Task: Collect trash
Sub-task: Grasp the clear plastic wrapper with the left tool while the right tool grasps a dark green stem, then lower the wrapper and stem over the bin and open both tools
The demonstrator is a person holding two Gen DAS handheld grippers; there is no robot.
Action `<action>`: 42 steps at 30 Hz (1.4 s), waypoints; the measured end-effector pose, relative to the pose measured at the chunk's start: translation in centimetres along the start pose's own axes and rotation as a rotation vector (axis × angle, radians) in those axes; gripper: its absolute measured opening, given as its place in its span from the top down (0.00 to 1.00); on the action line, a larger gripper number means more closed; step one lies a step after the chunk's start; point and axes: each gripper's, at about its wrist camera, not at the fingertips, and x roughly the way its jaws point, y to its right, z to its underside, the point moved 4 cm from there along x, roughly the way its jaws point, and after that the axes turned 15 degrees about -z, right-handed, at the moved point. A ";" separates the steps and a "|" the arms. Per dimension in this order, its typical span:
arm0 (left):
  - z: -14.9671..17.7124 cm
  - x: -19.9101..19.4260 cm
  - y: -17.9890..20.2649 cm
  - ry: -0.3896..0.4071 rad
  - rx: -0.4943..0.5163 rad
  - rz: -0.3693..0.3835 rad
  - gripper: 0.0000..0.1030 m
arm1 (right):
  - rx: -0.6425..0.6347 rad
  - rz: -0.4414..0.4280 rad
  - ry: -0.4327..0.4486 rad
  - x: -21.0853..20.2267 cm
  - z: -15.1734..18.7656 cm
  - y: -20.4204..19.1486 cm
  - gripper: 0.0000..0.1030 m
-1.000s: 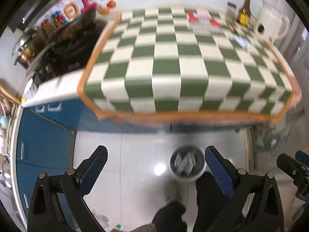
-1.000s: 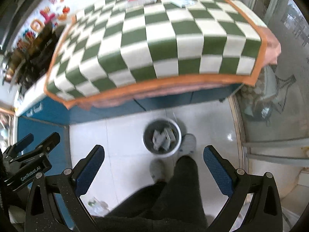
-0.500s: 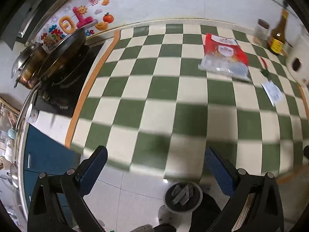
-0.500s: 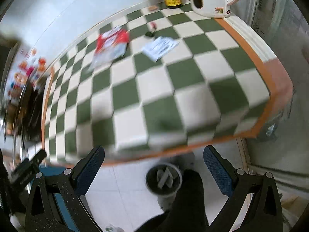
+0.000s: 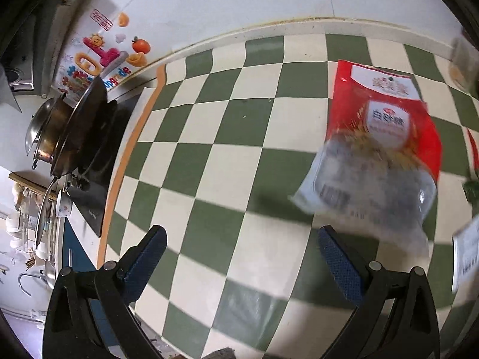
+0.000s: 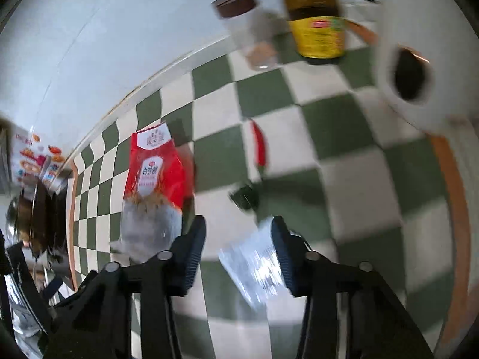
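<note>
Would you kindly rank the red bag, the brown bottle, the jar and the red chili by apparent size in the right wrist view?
1. Red bag, largest.
2. Brown bottle, partly cut off at the top.
3. Jar.
4. Red chili, smallest.
Fisheye distortion and blur make the bottle-versus-jar order uncertain.

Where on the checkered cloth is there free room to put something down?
The widest bare patch lies between the stove and the red sugar bag. Right of the bag it is crowded: red chili, a white wrapper, jar, sauce bottle and white kettle.

Home kitchen; pans [image 5: 74, 131] on a stove, checkered counter cloth [image 5: 227, 161], sauce bottle [image 6: 314, 21], spice jar [image 6: 248, 30]
</note>
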 end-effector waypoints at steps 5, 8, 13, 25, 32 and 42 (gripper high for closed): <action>-1.2 0.8 0.9 -0.034 -0.004 -0.001 0.00 | -0.075 0.074 -0.080 4.6 -0.3 0.2 0.78; -1.2 -0.1 1.5 -0.028 0.005 0.015 0.00 | -0.074 0.051 -0.052 4.2 -0.1 0.5 0.82; -0.9 -4.2 4.8 0.014 0.037 0.208 0.00 | -0.015 -0.075 0.028 -1.0 0.8 1.4 0.82; 3.4 -9.6 20.0 0.017 0.388 0.515 0.43 | 0.205 0.028 0.095 -9.0 5.2 12.2 0.82; 3.8 -12.5 19.9 0.107 0.391 0.449 0.97 | 0.263 0.064 0.128 -11.0 8.0 15.1 0.82; 6.2 -18.9 9.2 0.325 0.259 0.390 0.97 | 0.172 0.050 0.164 -13.8 11.6 10.1 0.82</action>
